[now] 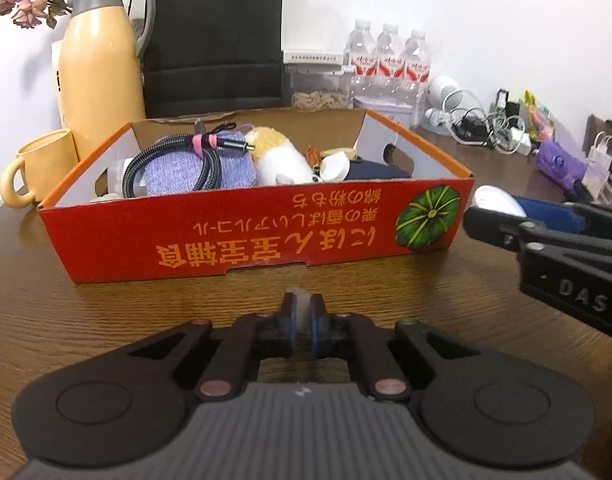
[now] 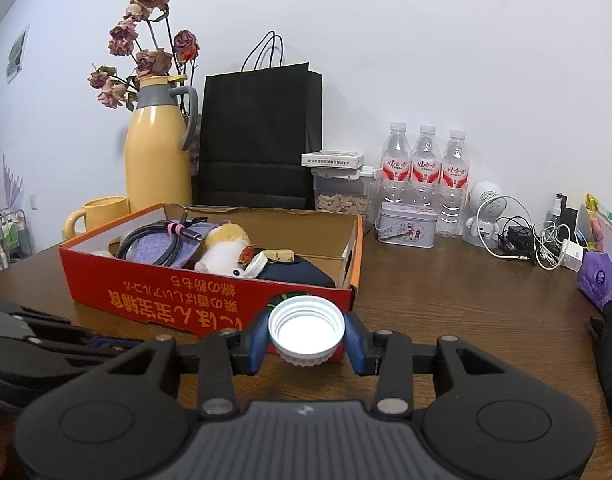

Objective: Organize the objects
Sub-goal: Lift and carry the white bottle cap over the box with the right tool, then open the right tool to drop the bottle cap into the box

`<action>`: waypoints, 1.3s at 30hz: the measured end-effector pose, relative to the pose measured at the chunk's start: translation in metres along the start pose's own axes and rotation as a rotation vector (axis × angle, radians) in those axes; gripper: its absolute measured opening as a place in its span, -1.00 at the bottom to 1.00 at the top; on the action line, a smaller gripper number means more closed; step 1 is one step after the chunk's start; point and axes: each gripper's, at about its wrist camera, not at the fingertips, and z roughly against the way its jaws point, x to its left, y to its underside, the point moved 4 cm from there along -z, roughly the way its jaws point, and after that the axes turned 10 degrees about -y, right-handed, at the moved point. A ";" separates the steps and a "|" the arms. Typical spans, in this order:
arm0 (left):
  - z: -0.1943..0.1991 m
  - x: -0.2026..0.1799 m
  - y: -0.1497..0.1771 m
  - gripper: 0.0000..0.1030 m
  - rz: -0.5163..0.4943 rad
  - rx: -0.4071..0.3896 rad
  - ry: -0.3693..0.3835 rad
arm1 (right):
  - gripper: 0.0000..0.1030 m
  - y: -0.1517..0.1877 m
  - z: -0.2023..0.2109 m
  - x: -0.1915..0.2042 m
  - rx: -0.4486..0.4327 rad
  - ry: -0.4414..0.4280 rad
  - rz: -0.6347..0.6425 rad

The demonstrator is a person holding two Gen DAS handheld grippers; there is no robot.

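Both claws loaded for drop-off: right claw (image 2: 306,336) clamps white cap (image 2: 306,326) at lower centre, left claw (image 1: 301,312) pinches small pale translucent item (image 1: 300,300), both short of red box (image 1: 242,236) on table (image 1: 106,300).

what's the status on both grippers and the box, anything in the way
Right gripper shut on white cap, just short of the red box. Left gripper shut on a small pale translucent piece. Nothing between grippers and box.
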 end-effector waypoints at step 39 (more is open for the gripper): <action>-0.051 0.078 -0.123 -0.83 0.097 -0.209 0.041 | -0.24 -0.084 -0.131 0.011 0.004 -0.024 -0.004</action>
